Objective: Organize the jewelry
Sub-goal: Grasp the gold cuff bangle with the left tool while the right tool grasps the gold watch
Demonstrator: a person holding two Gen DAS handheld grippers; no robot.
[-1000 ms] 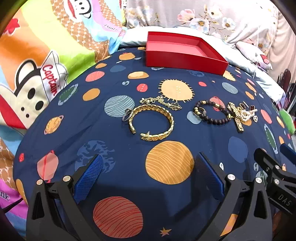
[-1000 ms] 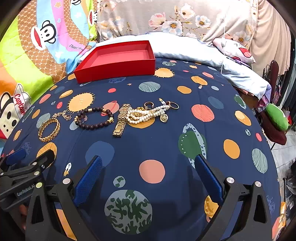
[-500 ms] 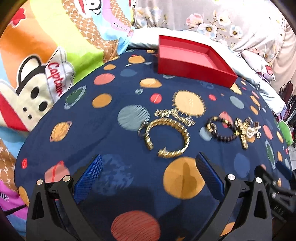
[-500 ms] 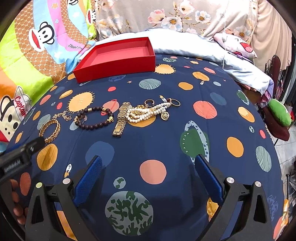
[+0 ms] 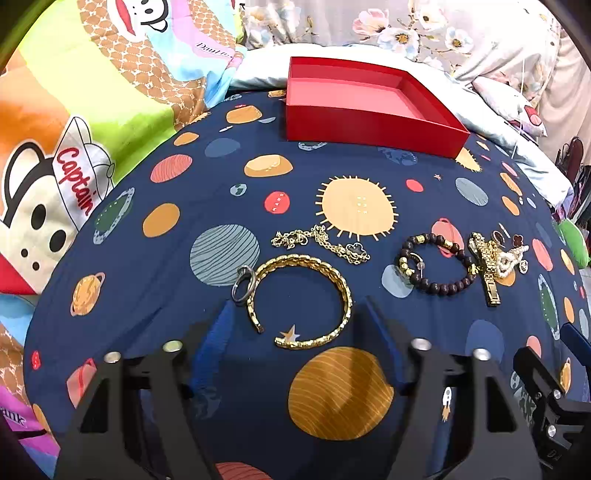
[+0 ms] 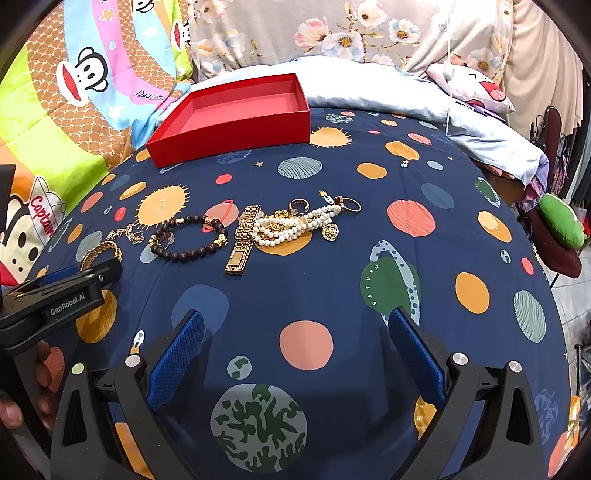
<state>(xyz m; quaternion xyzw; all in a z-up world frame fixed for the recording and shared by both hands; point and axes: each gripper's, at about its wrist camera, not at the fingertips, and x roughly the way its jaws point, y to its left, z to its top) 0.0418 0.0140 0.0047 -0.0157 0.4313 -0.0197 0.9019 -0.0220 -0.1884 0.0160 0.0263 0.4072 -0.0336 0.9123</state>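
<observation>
Gold, open-ended and chunky, the cuff bangle lies flat on the navy planet-print bedspread; a small grey ring touches its left end, and a fine gold chain lies just beyond it. The left tongs hover over the bangle's near half with its blue pads on either side — the jaws are closing, the bangle partly between them, and the pads do not yet press on it. To the right lies a dark bead bracelet; beside that a gold watch band touches a heap of pearl strands, with two rings and a gold medallion around the heap. At the far edge of the spread sits a shallow red box, with nothing seen inside it. The right tongs stand wide open above bare bedspread, well short of the jewelry, holding nothing; the left tool's black body and some fingers show at the left edge of the right wrist view. Behind are a cartoon monkey quilt and floral bedding.
</observation>
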